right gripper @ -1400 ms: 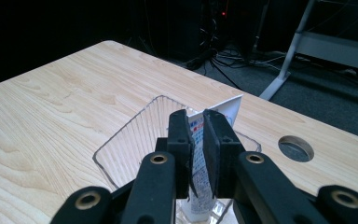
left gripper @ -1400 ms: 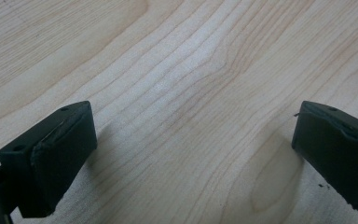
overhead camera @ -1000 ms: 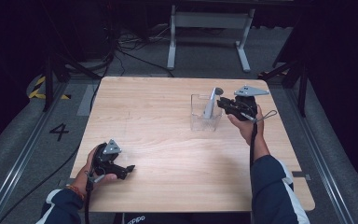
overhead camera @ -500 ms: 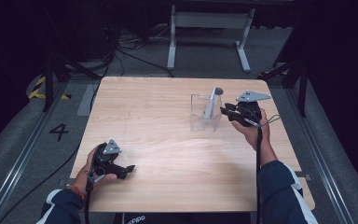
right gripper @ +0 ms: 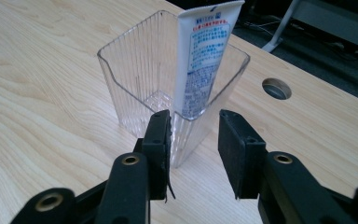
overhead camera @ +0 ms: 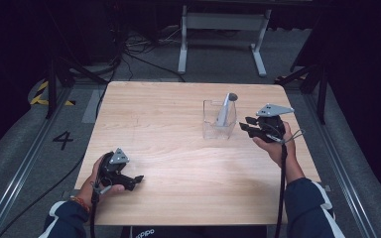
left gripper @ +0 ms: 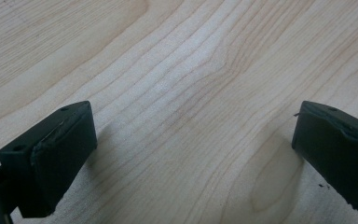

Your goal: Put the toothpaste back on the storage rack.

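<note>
Right gripper view: your right gripper [right gripper: 193, 149], jaws just parting and empty, faces the white tube [right gripper: 204, 60] standing in the clear ribbed plastic cup [right gripper: 135, 79]; back away next.

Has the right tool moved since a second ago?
Yes. The right tool, jaws just opening and empty, backed rightward off the clear ribbed plastic container holding the white tube.

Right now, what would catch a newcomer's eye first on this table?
A clear plastic cup stands right of the table's middle, with a white tube leaning upright inside. The right gripper sits just beside it, jaws open and empty. The left gripper rests open at the near left.
</note>
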The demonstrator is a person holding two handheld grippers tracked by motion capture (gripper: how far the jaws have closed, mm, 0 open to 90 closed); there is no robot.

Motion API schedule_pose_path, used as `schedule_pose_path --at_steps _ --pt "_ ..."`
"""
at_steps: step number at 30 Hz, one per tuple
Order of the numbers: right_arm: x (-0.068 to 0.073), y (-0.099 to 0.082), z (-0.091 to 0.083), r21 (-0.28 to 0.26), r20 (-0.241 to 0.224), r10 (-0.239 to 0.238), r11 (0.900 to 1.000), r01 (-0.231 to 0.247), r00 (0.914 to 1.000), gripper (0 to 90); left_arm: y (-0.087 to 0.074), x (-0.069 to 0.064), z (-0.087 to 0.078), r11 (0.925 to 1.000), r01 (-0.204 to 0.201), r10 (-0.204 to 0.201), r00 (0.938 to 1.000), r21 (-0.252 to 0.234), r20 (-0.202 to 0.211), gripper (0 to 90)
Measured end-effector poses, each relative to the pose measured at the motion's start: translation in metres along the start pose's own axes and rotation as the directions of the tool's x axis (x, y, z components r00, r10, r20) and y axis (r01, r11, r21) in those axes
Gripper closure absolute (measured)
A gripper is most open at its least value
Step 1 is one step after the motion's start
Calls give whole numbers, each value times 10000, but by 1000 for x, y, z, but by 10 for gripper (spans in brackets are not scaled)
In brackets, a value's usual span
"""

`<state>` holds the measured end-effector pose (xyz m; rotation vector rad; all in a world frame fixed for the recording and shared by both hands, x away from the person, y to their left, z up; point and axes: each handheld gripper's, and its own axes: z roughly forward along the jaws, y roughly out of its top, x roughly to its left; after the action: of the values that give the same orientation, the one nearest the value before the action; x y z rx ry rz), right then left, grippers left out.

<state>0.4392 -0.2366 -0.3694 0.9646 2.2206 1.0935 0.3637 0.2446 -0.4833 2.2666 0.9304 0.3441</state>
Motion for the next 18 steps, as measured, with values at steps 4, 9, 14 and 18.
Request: schedule_pose_path --at_steps 4,9,14,18 --pt "0 -8 -5 142 35 -14 9999 14 10000 628 0 0 0 10000 2 -2 10000 4 1 3" --pt "0 -18 -8 404 28 -145 9991 144 9999 595 0 0 0 10000 23 -23 10000 6 15 3" --pt "1 -28 -10 608 7 -210 9979 209 9998 569 0 0 0 10000 22 -22 10000 -6 -1 3" --pt "3 -37 -12 803 111 -316 9963 306 9994 534 0 0 0 10000 37 -37 10000 15 15 3"
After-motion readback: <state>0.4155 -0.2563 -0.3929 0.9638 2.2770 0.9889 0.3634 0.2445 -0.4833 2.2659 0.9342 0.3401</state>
